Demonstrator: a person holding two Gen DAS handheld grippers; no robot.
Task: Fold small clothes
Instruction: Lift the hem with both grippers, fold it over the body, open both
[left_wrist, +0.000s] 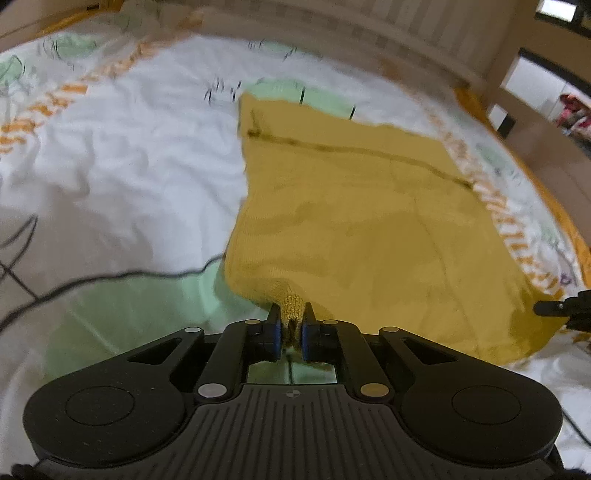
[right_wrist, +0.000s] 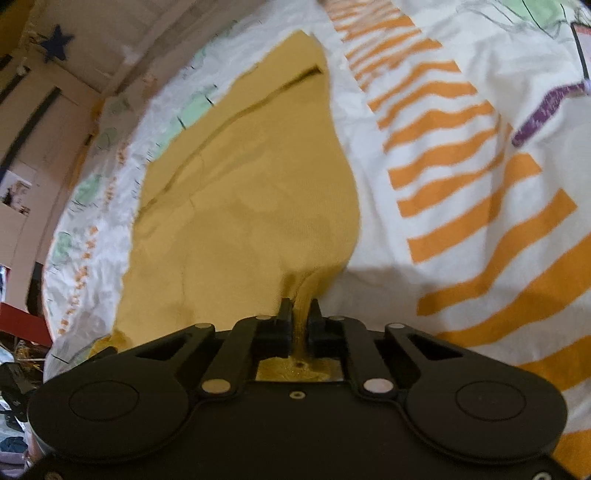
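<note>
A mustard-yellow knitted garment (left_wrist: 362, 221) lies spread on the printed bed sheet (left_wrist: 110, 166), with a dark seam line across its far part. My left gripper (left_wrist: 291, 314) is shut on the garment's near left corner, the knit bunched between the blue pads. In the right wrist view the same garment (right_wrist: 240, 192) stretches away from me. My right gripper (right_wrist: 299, 308) is shut on its near right corner, the cloth pinched into a ridge. The tip of the right gripper shows at the right edge of the left wrist view (left_wrist: 565, 308).
The sheet has orange stripes (right_wrist: 461, 177), green patches (left_wrist: 147, 299) and black line drawings. A headboard or wall (left_wrist: 369, 33) runs behind the bed. Furniture and clutter stand beyond the bed's edge (right_wrist: 22, 206).
</note>
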